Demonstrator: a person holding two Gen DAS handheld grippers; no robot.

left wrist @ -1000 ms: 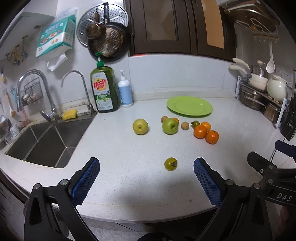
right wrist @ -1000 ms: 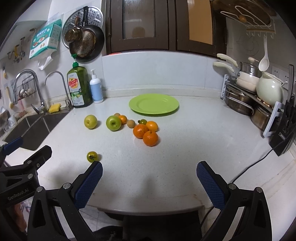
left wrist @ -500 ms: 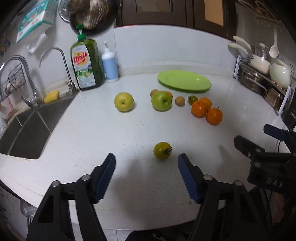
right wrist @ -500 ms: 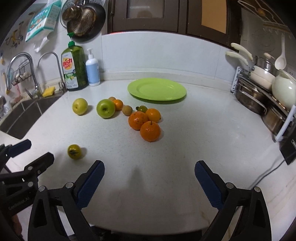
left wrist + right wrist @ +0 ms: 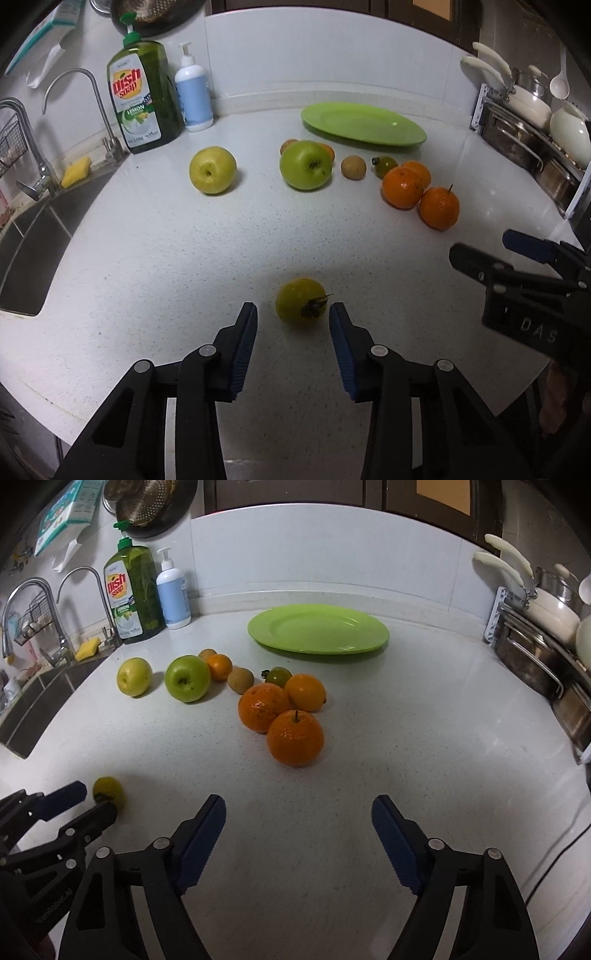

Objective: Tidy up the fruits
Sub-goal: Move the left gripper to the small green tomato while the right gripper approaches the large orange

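A small yellow-green tomato [image 5: 300, 305] lies alone on the white counter. My left gripper [image 5: 293, 321] is open, its blue pads on either side of the tomato, not touching it. Farther back lie a yellow apple [image 5: 212, 169], a green apple [image 5: 305, 164], a brown kiwi [image 5: 353, 168], a green tomato [image 5: 384, 165] and three oranges [image 5: 402, 187]. A green plate [image 5: 364, 123] stands empty behind them. My right gripper [image 5: 298, 818] is open and empty, just short of the nearest orange [image 5: 295, 737]. The tomato also shows in the right wrist view [image 5: 108, 792].
A sink [image 5: 26, 236] lies at the left with taps. A dish soap bottle [image 5: 142, 99] and a pump bottle [image 5: 193, 98] stand at the back. A rack of pots [image 5: 532, 133] lines the right edge. A cable [image 5: 554, 856] lies at the right.
My left gripper moved forward and down to the small tomato and its jaws narrowed around it. My right gripper moved forward toward the oranges, still wide open.
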